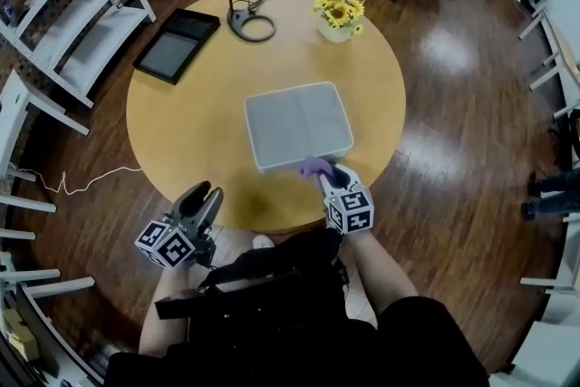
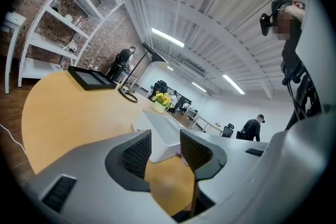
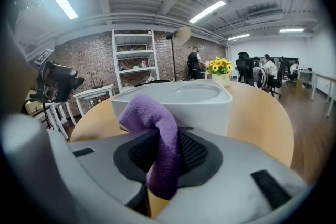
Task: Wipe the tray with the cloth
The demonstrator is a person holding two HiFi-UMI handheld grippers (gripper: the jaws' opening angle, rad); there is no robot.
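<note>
Right tool (image 1: 331, 175) pinches the purple cloth (image 1: 314, 166), which bunches up above the pads. It sits just beside the white tray (image 1: 294, 127) at the tray's 5 o'clock corner. Tray lies flat near the centre of the round desk (image 1: 199, 131). Left tool (image 1: 204, 193) is at the desk's 7 o'clock edge, jaws narrowly apart and empty.

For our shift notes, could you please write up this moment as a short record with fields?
tray: white rectangular plastic tray, empty, on the round wooden table
cloth: purple fleece cloth, at the tray's near rim
right gripper: fingers shut on the cloth
left gripper: fingers apart, nothing between them, by the table's near edge
also on table: yellow sunflowers in a vase, flat black panel, black lamp base
wiping: cloth not yet on the tray's floor
</note>
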